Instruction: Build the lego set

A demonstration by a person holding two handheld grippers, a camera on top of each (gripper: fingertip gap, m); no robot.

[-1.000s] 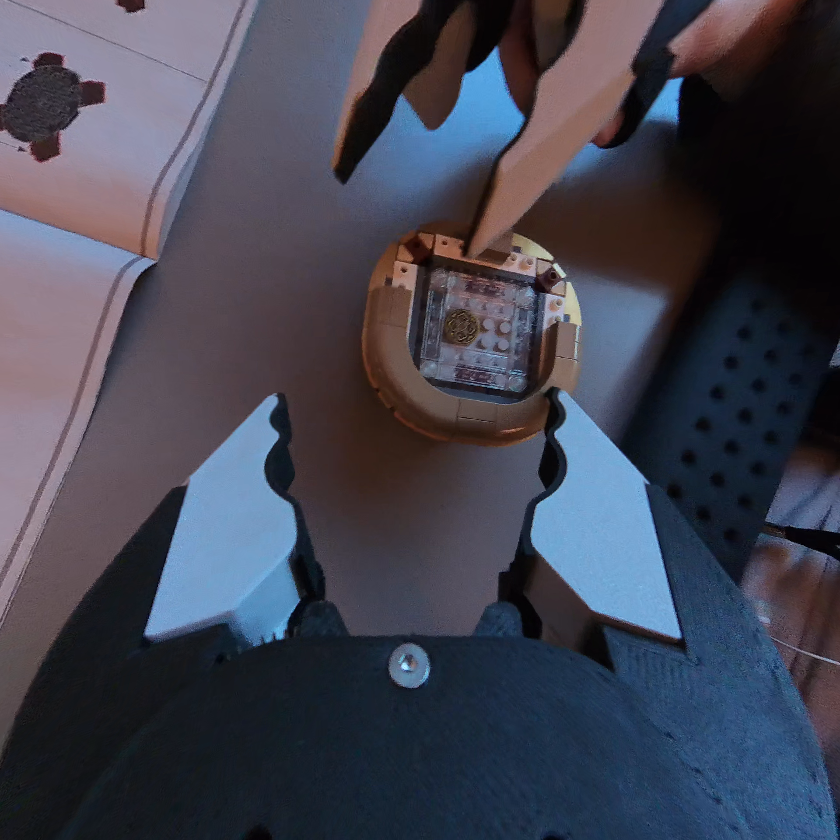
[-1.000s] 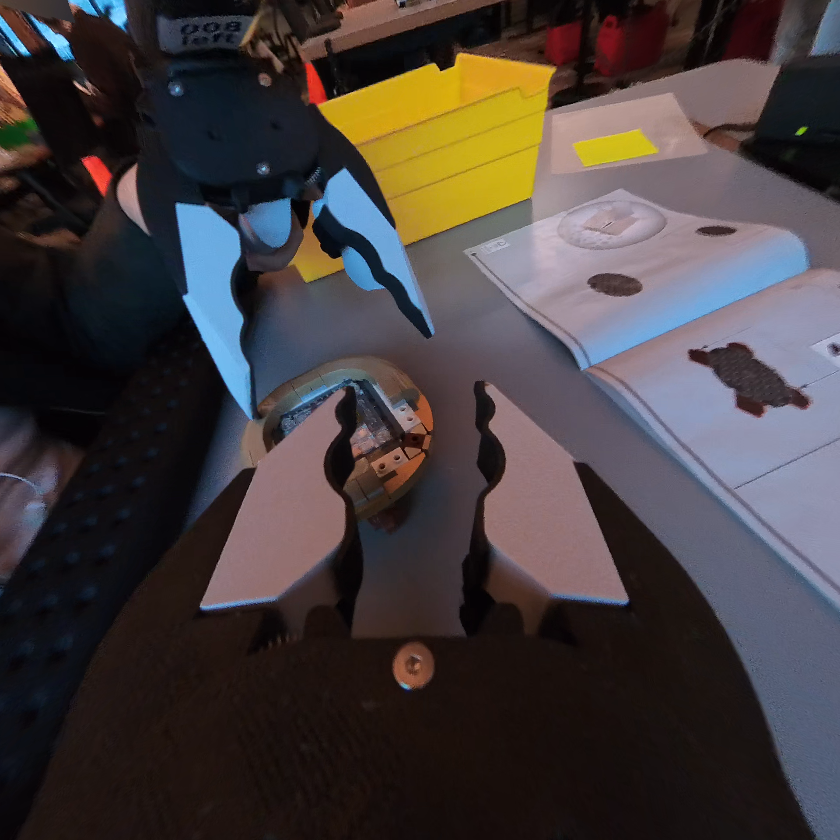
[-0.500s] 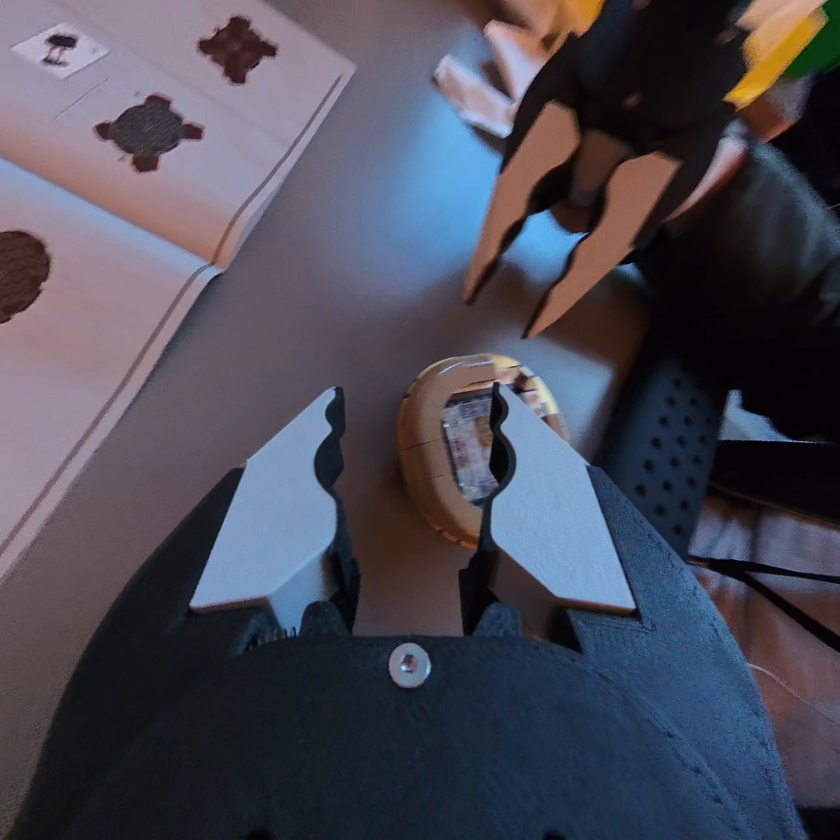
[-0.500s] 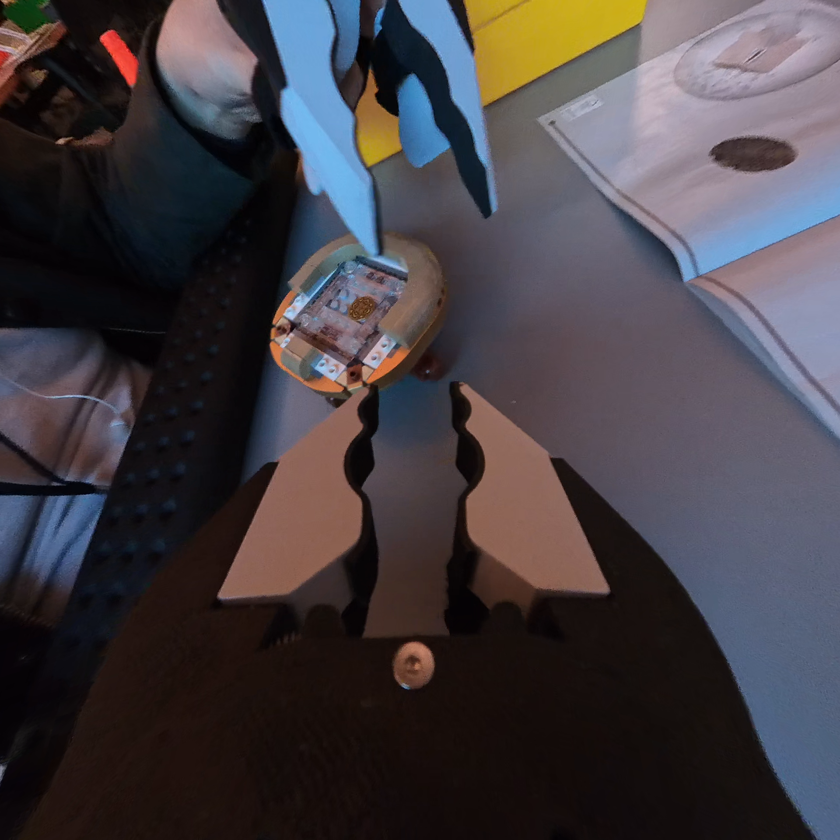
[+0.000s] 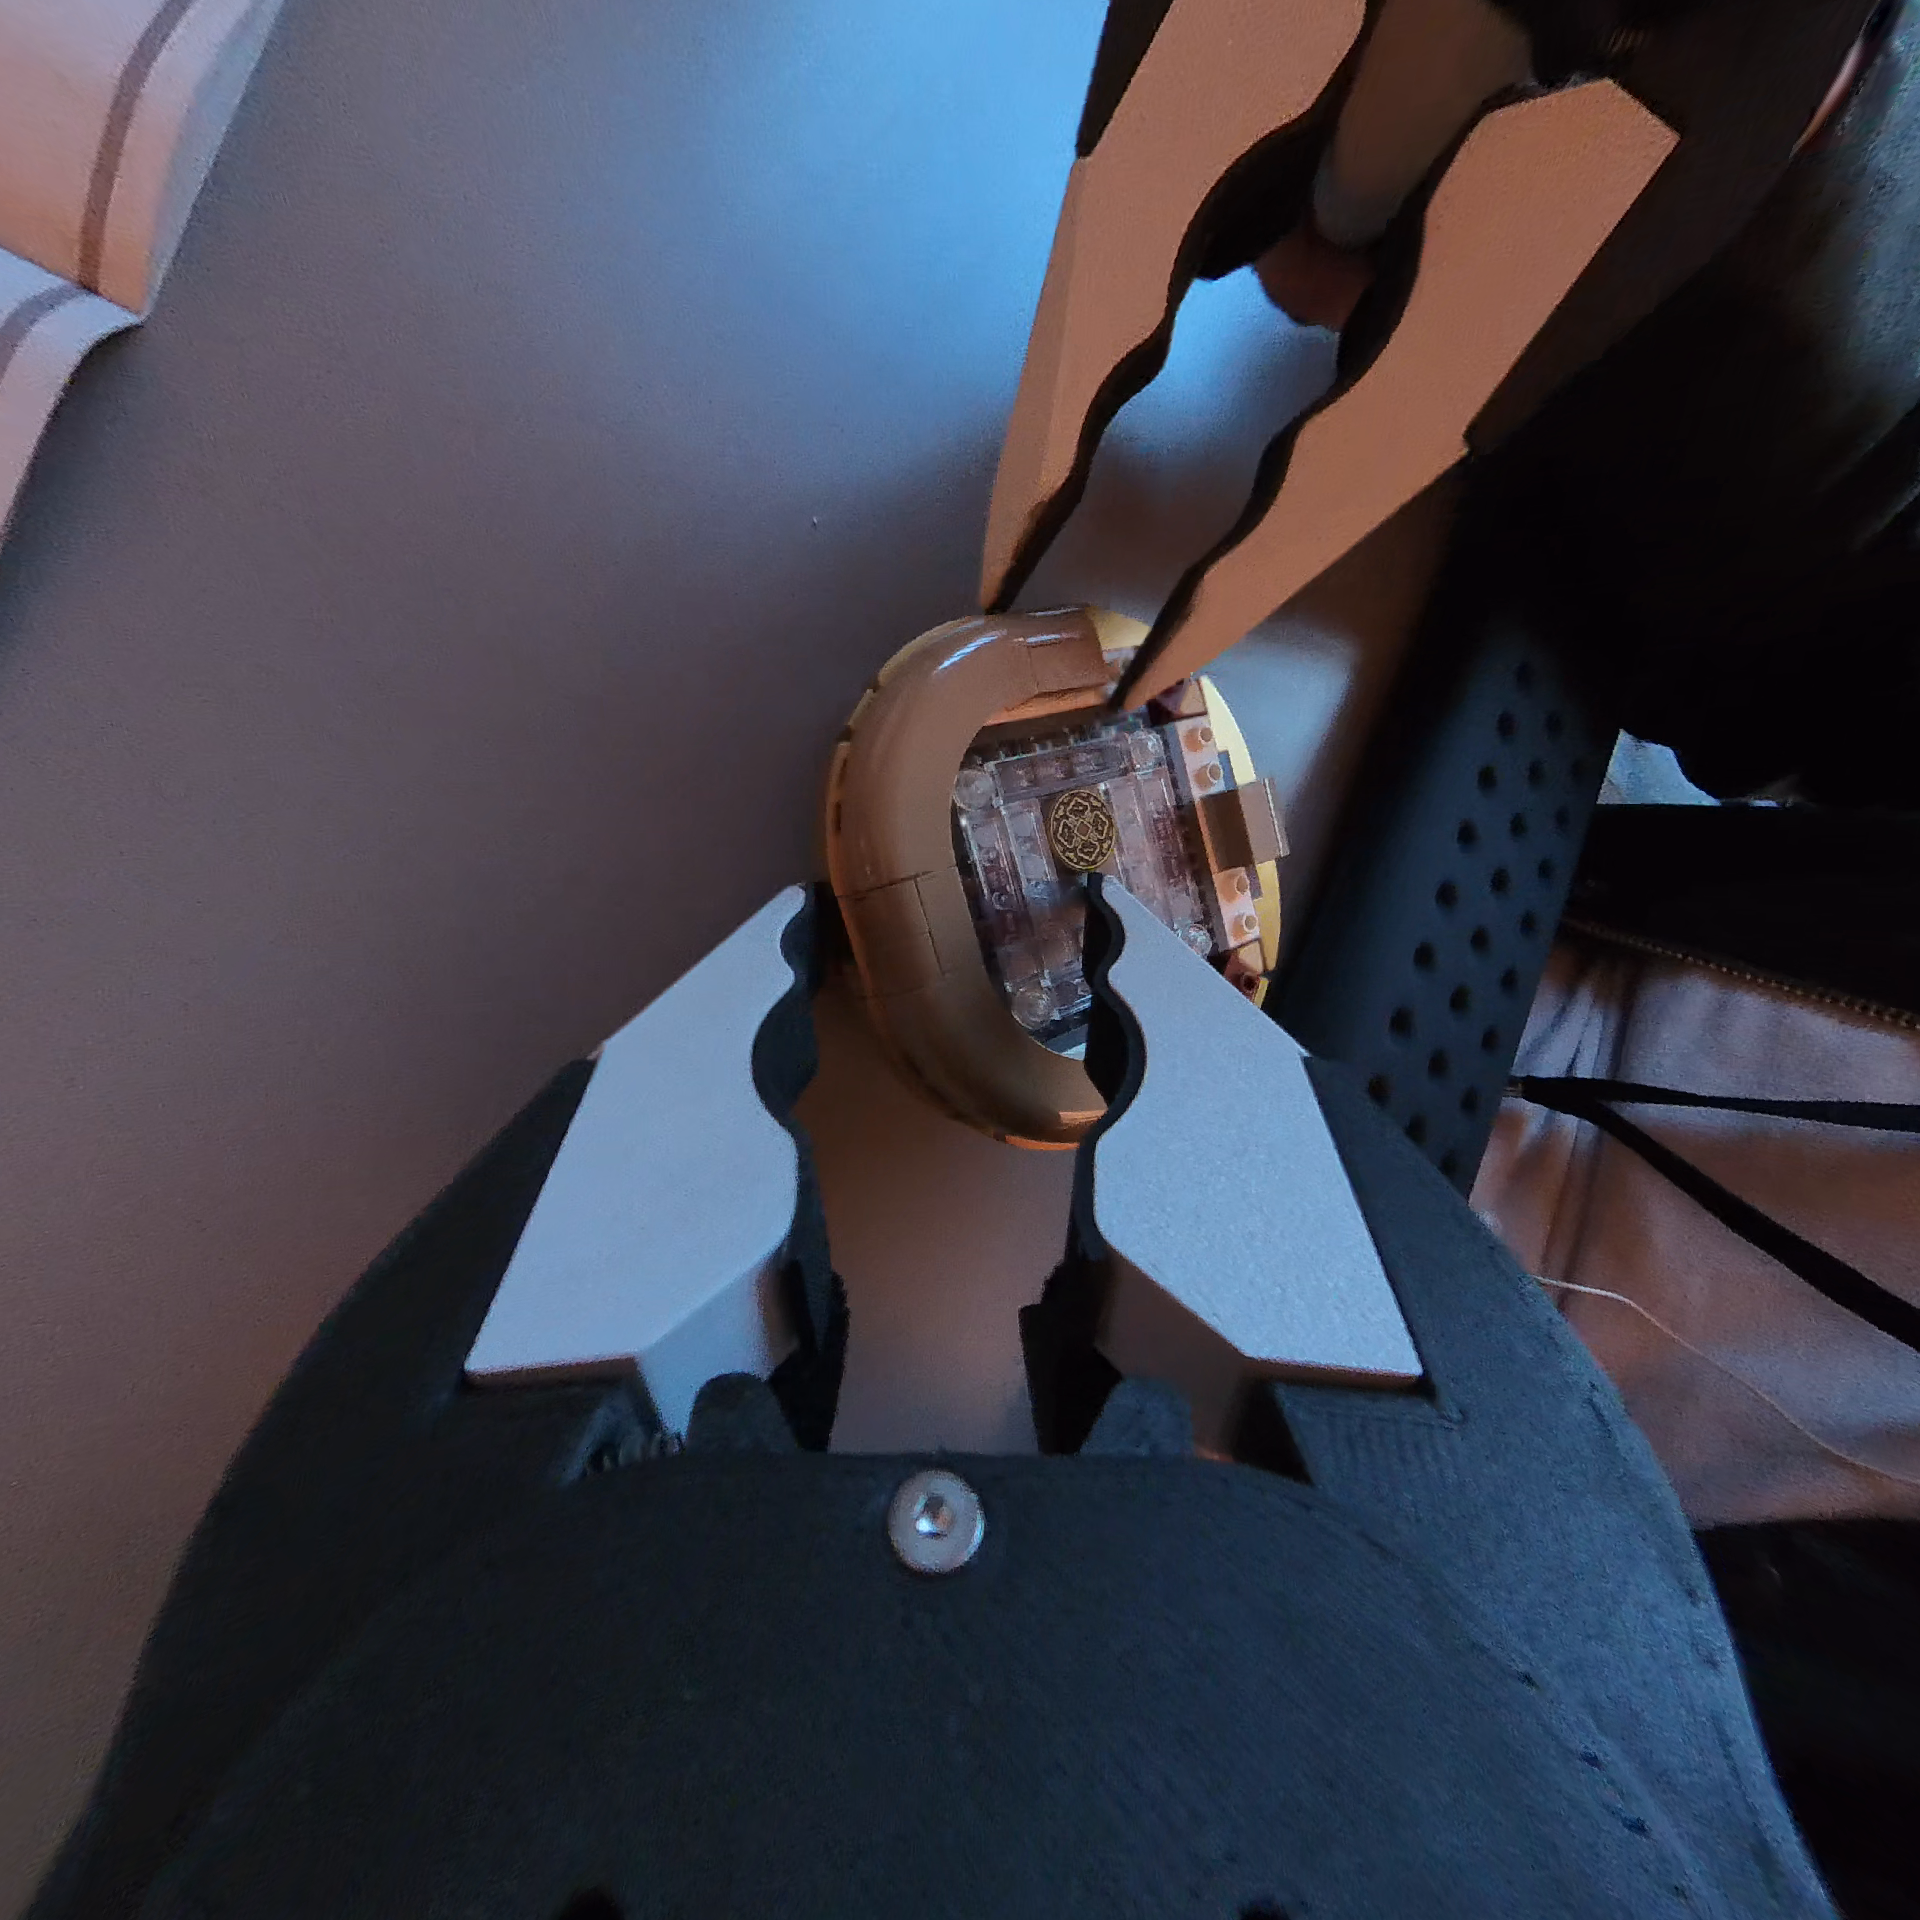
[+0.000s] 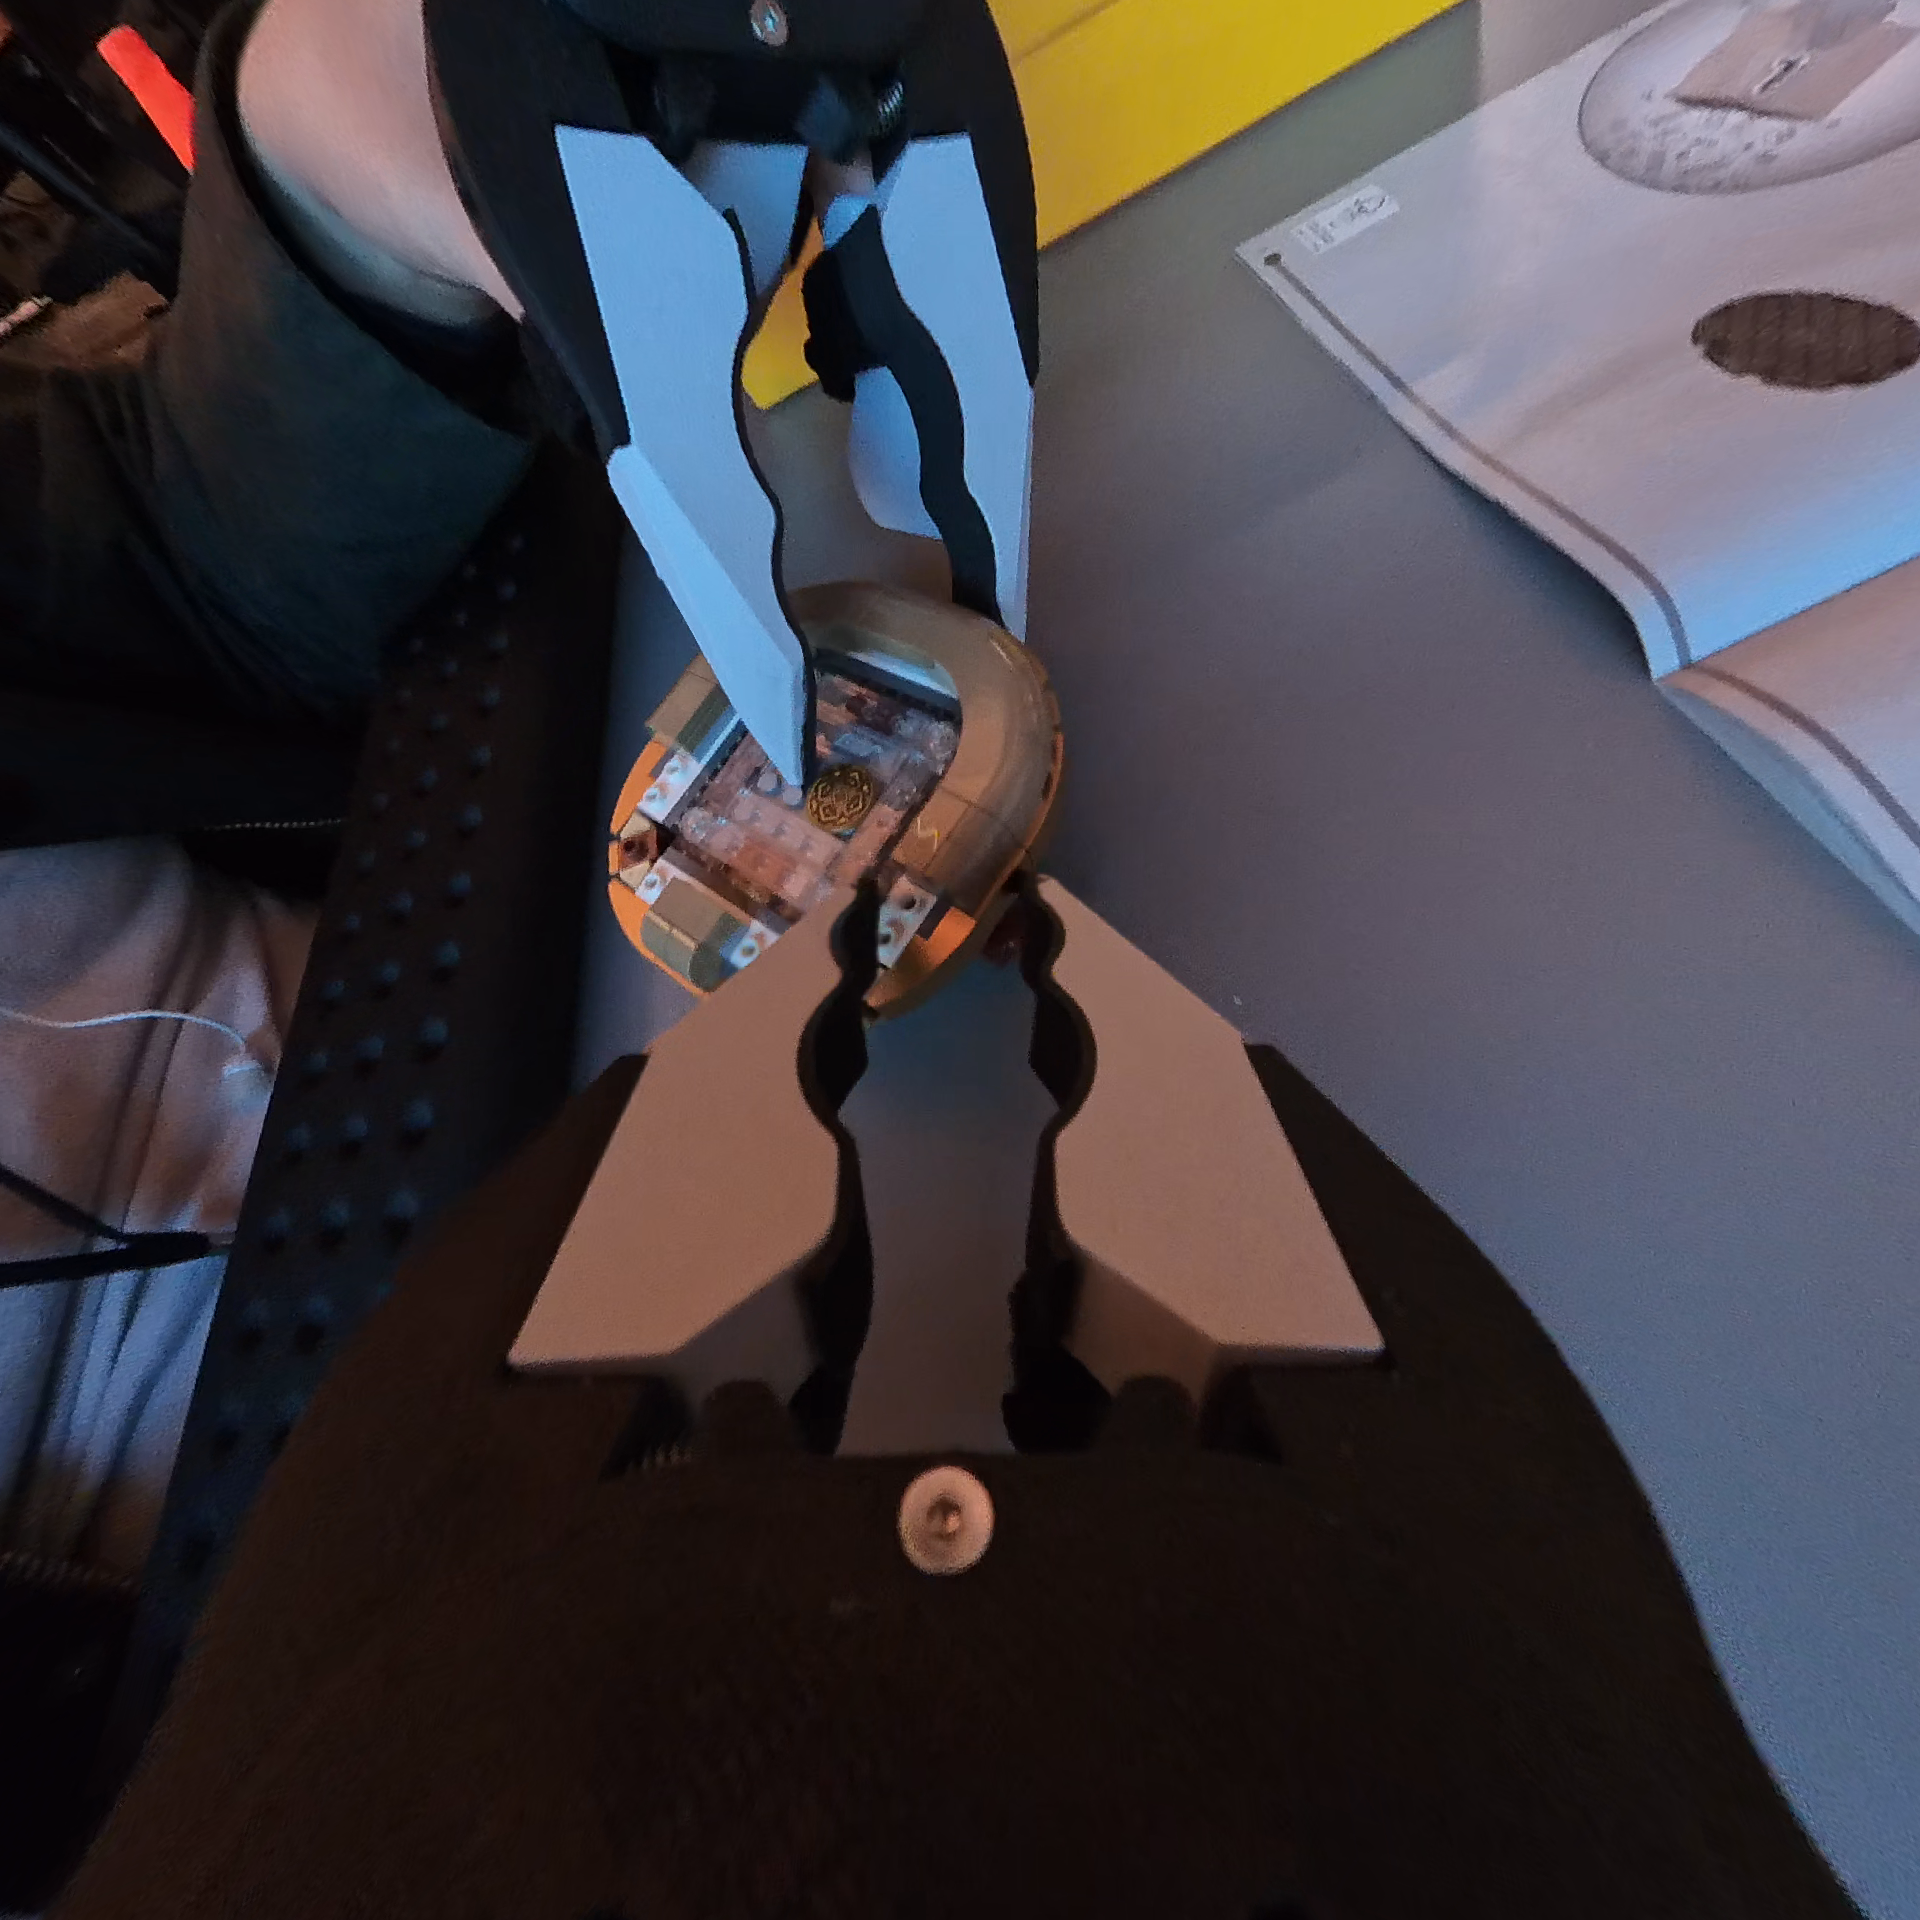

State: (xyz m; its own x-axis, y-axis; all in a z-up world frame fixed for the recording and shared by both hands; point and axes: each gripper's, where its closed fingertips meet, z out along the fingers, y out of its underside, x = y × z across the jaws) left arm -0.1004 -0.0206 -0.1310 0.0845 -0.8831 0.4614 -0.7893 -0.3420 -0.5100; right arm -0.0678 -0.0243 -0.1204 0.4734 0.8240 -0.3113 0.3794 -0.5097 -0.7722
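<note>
The lego model is a round tan-walled build with clear plates and a gold round tile inside, resting on the grey table. My left gripper is partly open astride the tan wall, with one fingertip outside it and the other on the clear plates. My right gripper is narrow and pinches the end of the tan wall. It shows from the far side in the left wrist view. The left gripper also shows in the right wrist view.
An open instruction booklet lies to the right of the model and shows at one corner of the left wrist view. A yellow bin stands behind. A black perforated strip runs along the table edge beside the model. A person's arm is behind it. The left gripper's tips are roughly 4 centimeters from the right gripper's.
Both grippers have come down onto the model and narrowed. The left one, lifted and pulled back half a second ago, now straddles the tan wall. The right one closed in on the wall's end.
</note>
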